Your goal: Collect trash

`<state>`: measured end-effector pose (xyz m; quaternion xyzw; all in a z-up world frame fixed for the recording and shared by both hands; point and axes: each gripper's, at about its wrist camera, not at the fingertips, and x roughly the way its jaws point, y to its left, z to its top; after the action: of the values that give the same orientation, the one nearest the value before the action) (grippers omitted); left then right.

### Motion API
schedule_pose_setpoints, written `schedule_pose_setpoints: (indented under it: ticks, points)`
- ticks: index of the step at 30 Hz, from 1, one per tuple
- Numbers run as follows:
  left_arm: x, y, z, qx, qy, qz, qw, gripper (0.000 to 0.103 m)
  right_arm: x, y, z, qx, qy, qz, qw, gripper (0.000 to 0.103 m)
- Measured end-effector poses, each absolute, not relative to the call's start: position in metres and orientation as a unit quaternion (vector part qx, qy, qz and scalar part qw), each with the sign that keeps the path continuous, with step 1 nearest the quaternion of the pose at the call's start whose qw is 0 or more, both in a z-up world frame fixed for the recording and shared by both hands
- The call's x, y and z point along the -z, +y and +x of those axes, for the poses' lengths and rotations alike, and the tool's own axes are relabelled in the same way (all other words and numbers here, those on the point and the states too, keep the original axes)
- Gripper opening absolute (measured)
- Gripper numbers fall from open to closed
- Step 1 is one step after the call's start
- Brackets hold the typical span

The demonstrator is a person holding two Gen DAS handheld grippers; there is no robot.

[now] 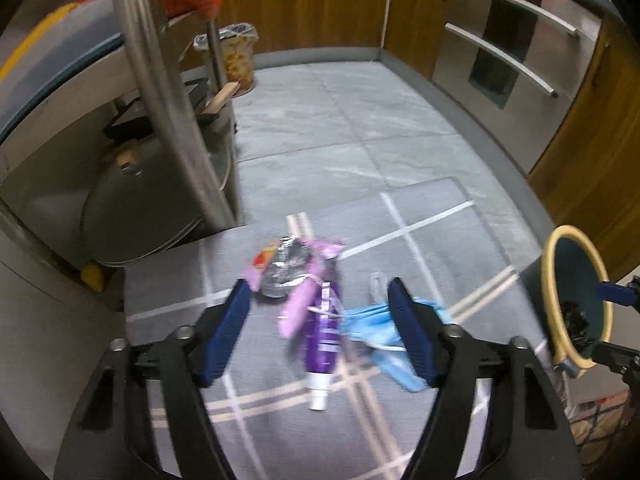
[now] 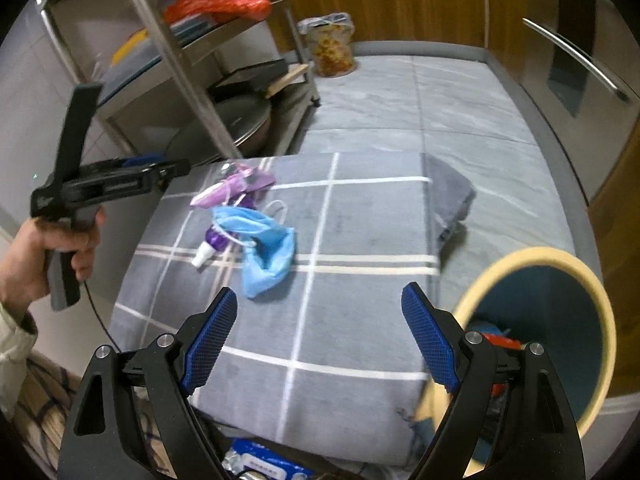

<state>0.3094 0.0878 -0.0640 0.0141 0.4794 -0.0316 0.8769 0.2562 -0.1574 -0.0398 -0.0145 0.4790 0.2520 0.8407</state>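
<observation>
Showing both grippers over a grey checked mat on the floor. The left gripper hangs with jaws spread and empty above a small heap of trash: a purple tube, a pink wrapper, crumpled foil and a blue face mask. The right gripper is likewise spread and holds nothing.

Risk, as judged: the pieces overlap, and the mask's ear loops lie across the tube, so closing on one may drag another along or drop it short of the bin. The thin foil may slip from the pads.

Only the right wrist view shows the hand on the left tool, a folded grey cloth and some contents already in the bin; the left view alone shows the foil clearly.
</observation>
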Motion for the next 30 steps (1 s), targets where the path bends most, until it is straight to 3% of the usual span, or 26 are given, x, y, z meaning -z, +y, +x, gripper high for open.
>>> schedule_pose_setpoints:
  ticks: [9, 13, 18, 20, 22, 30]
  points:
    - [0.104, 0.098, 0.334, 0.046, 0.532, 0.026, 0.845, 0.060, 0.050, -0.124, 0.256, -0.273, 0.490, -0.029, 0.828, 0.085]
    - [0.123, 0.097, 0.342, 0.044, 0.550, 0.027, 0.834, 0.053, 0.057, -0.111, 0.257, -0.277, 0.497, -0.035, 0.822, 0.085]
    - [0.134, 0.099, 0.346, 0.038, 0.561, 0.022, 0.827, 0.029, 0.060, -0.096, 0.257, -0.285, 0.499, -0.039, 0.818, 0.085]
    - [0.131, 0.103, 0.345, 0.035, 0.560, 0.017, 0.828, 0.007, 0.061, -0.094, 0.258, -0.287, 0.499, -0.038, 0.817, 0.085]
    - [0.126, 0.108, 0.343, 0.031, 0.556, 0.008, 0.830, 0.000, 0.064, -0.092, 0.259, -0.286, 0.502, -0.038, 0.815, 0.085]
    - [0.099, 0.132, 0.327, 0.031, 0.534, -0.023, 0.844, 0.000, 0.081, -0.081, 0.266, -0.285, 0.516, -0.035, 0.807, 0.085]
